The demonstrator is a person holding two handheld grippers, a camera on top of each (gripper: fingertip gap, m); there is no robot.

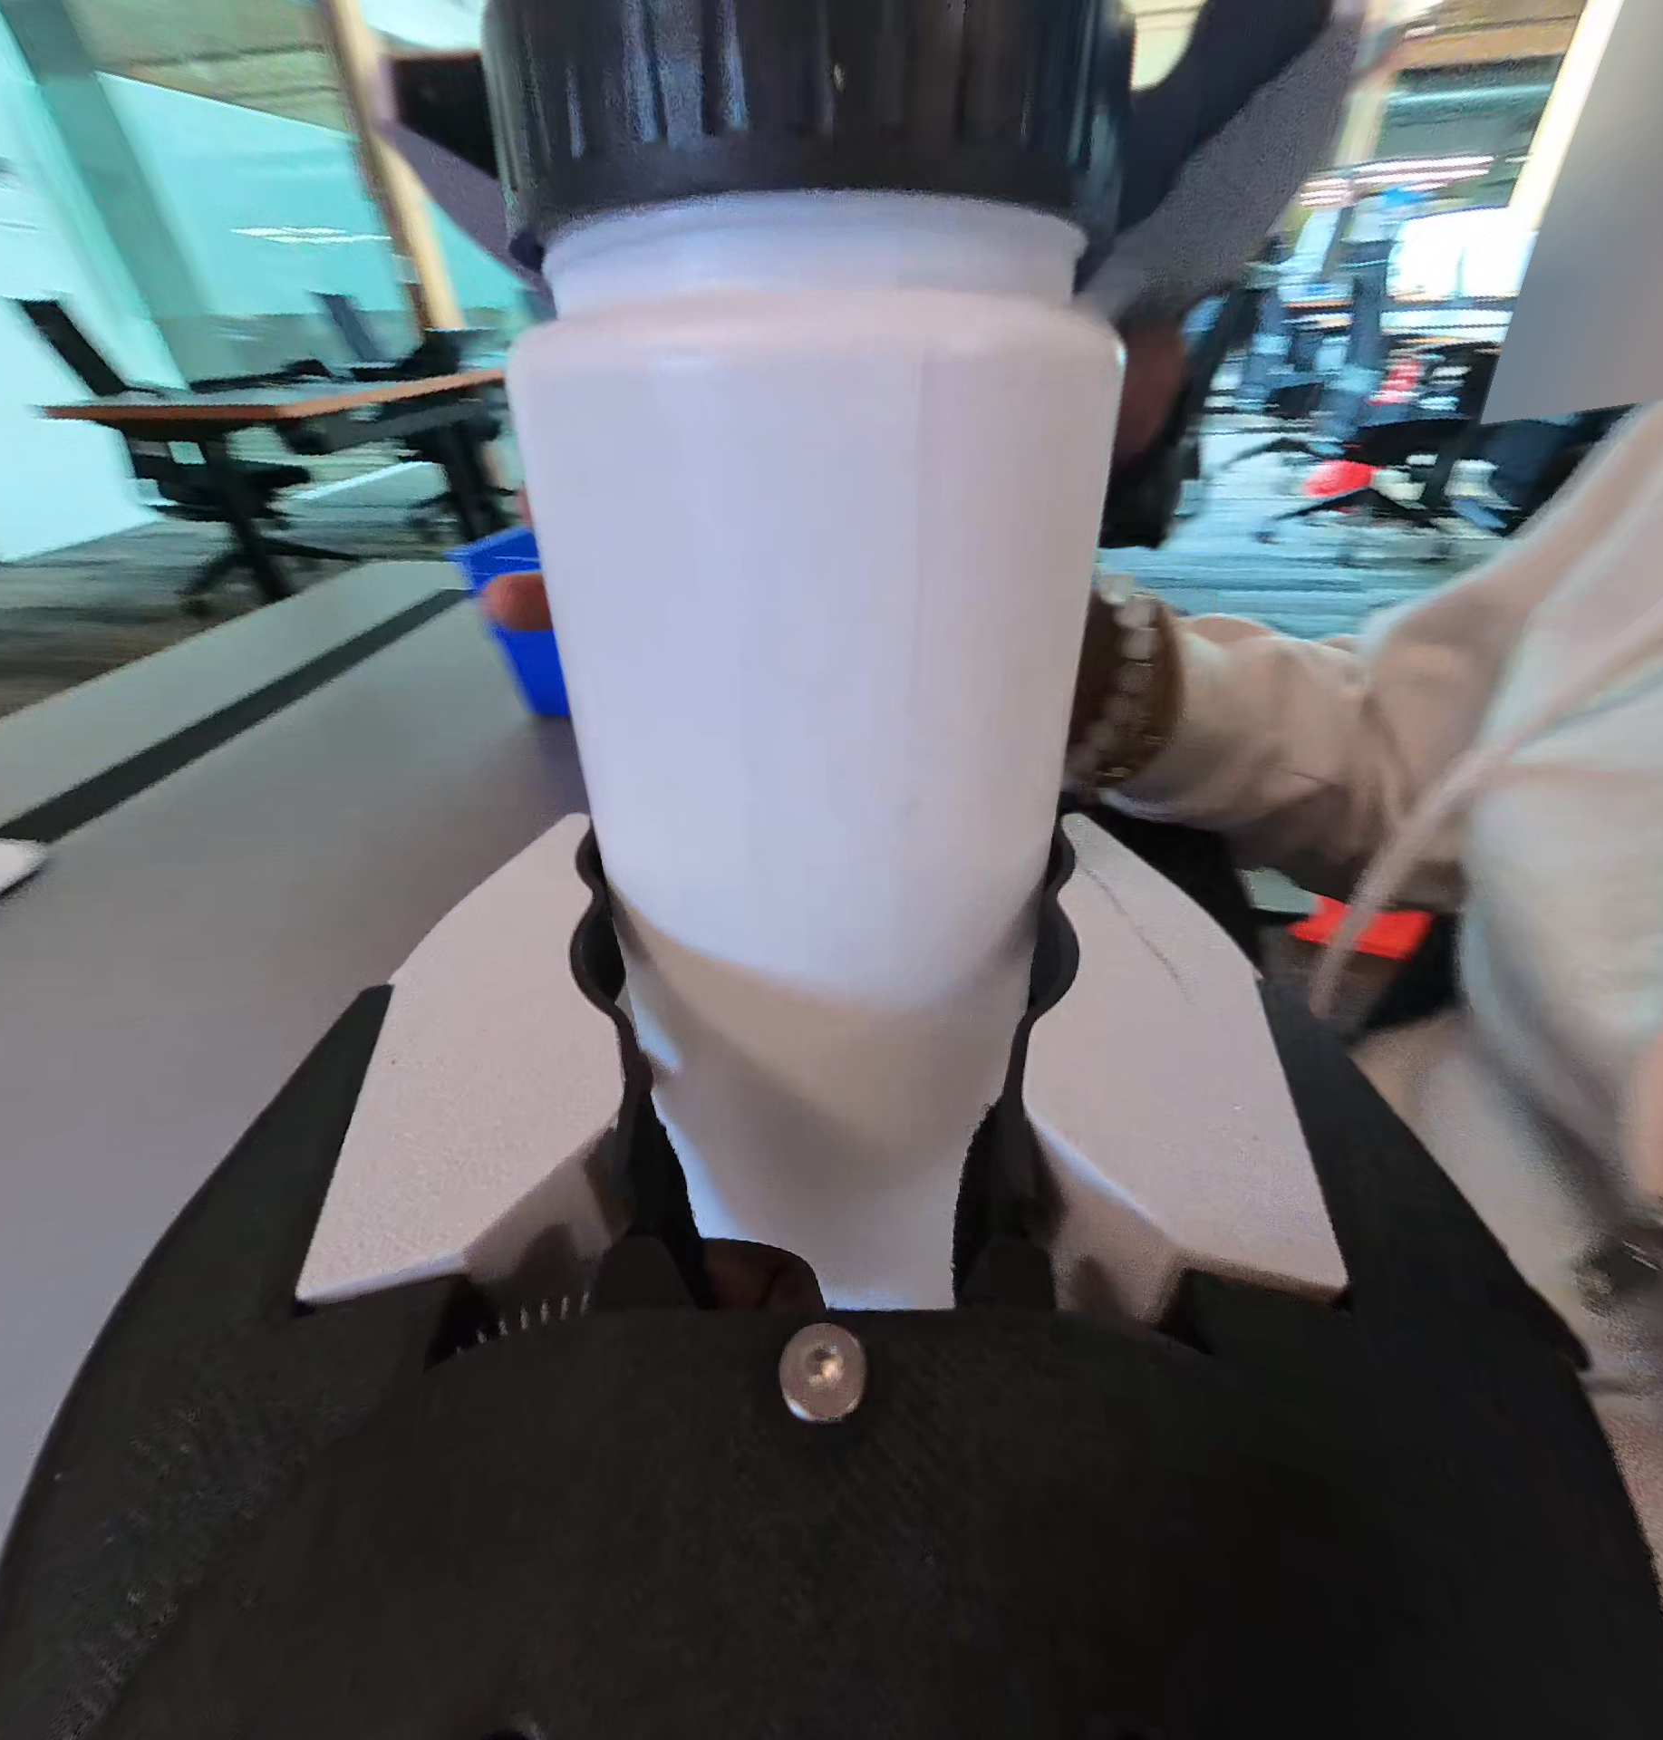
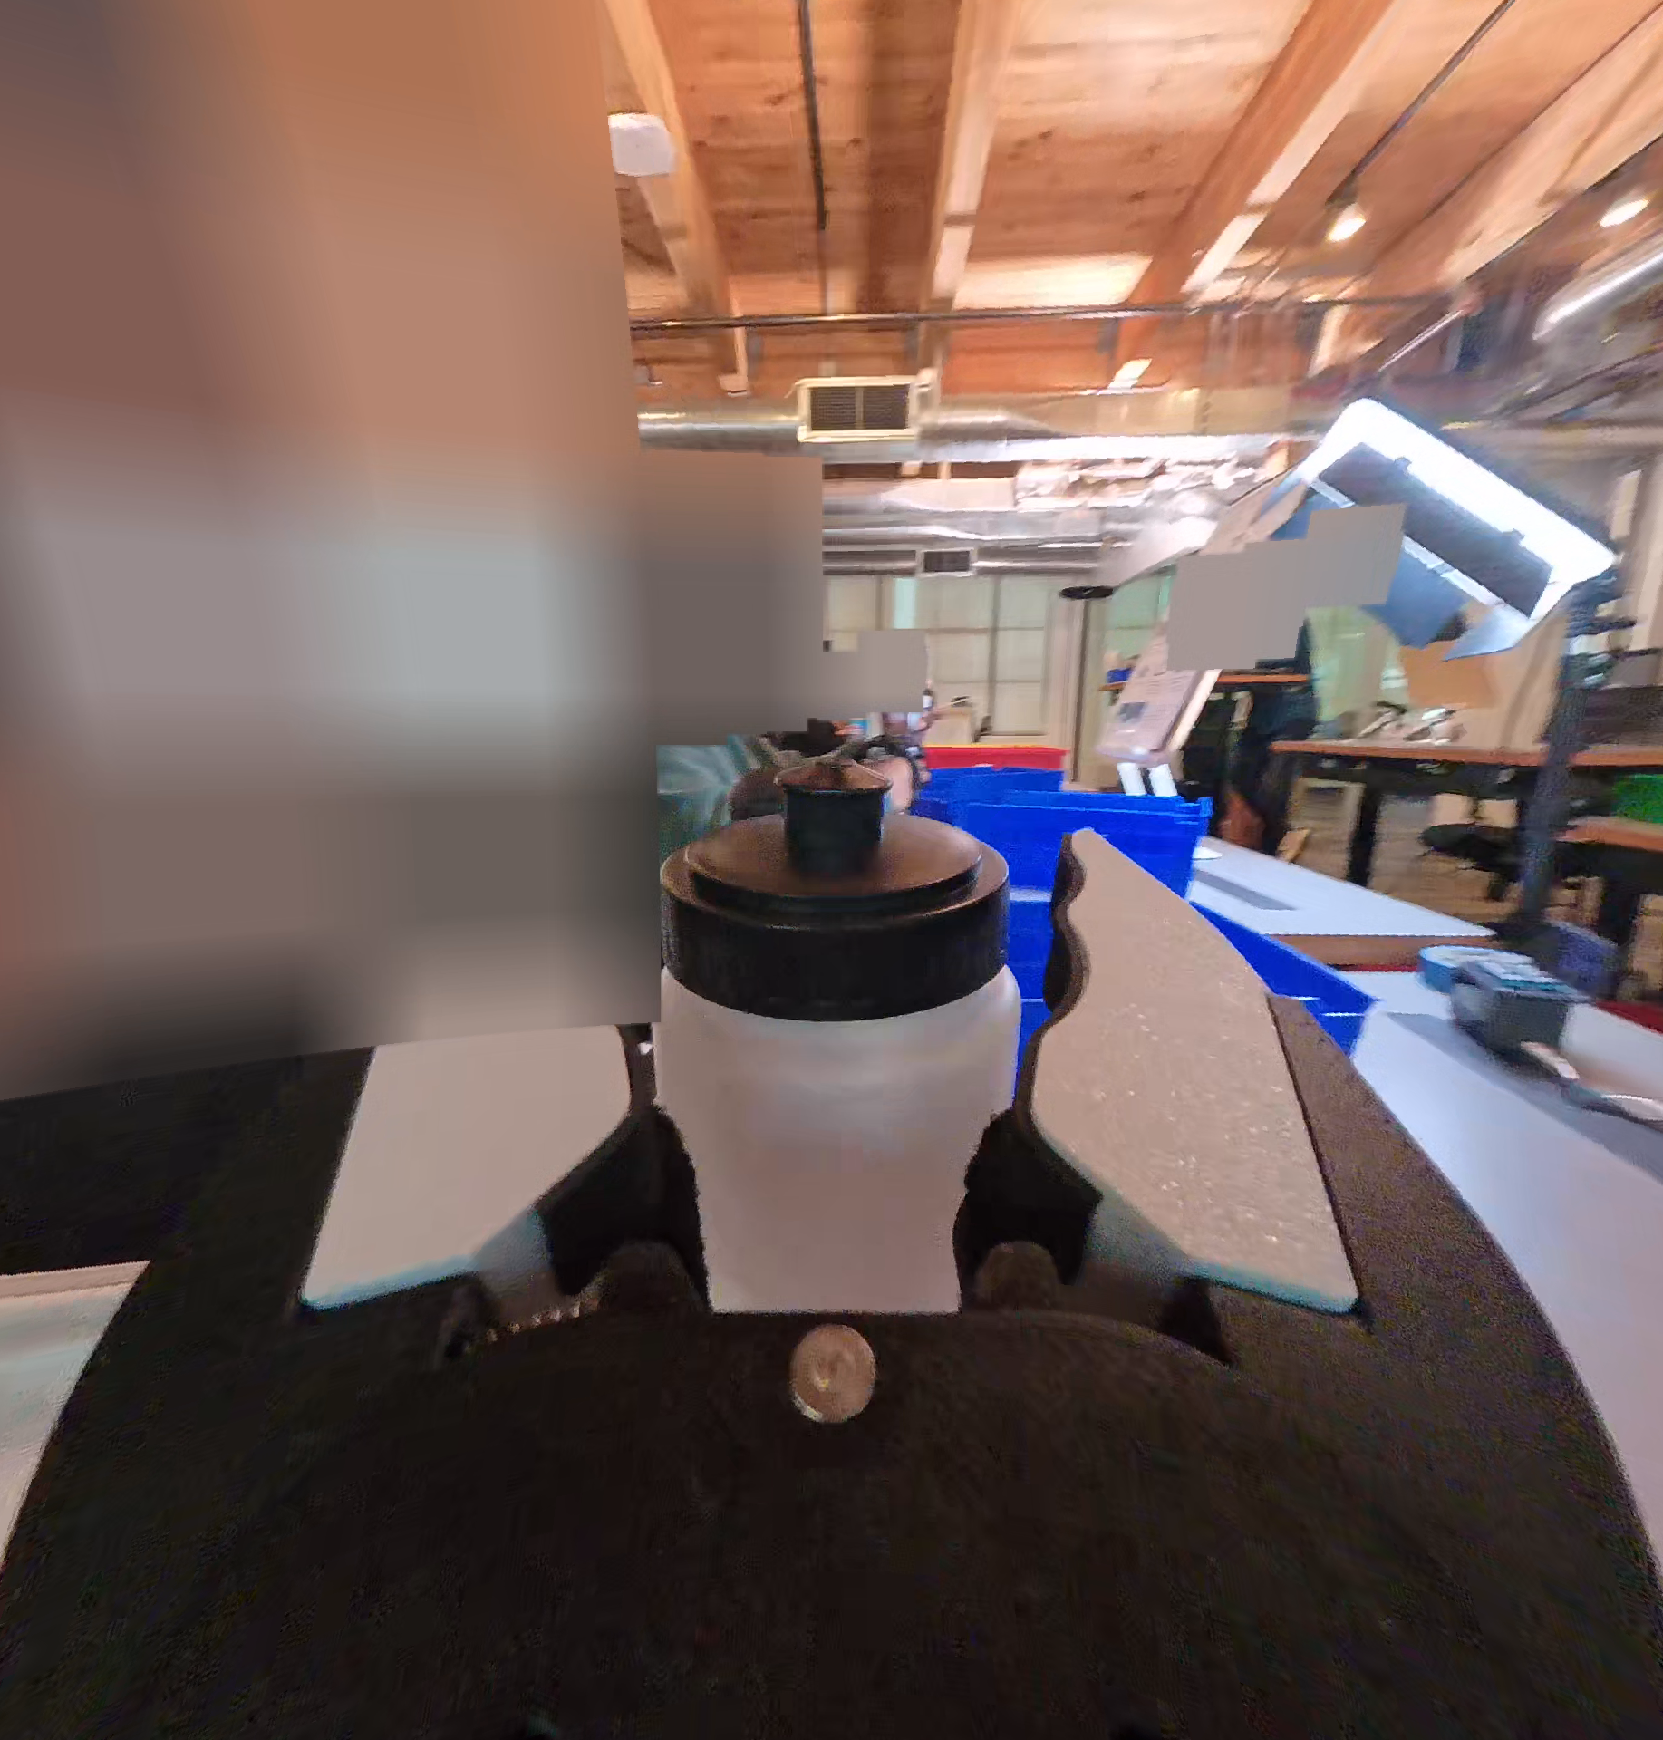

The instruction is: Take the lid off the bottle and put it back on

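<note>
The left tongs (image 1: 823,989) clench the smooth, matte white bottle (image 1: 823,612) between wavy black pads. Its ribbed black lid (image 1: 799,104) (still screwed on) sits beyond them. The right tongs (image 2: 832,1073) flank the bottle's shoulder (image 2: 832,1083); grip unclear.
</note>
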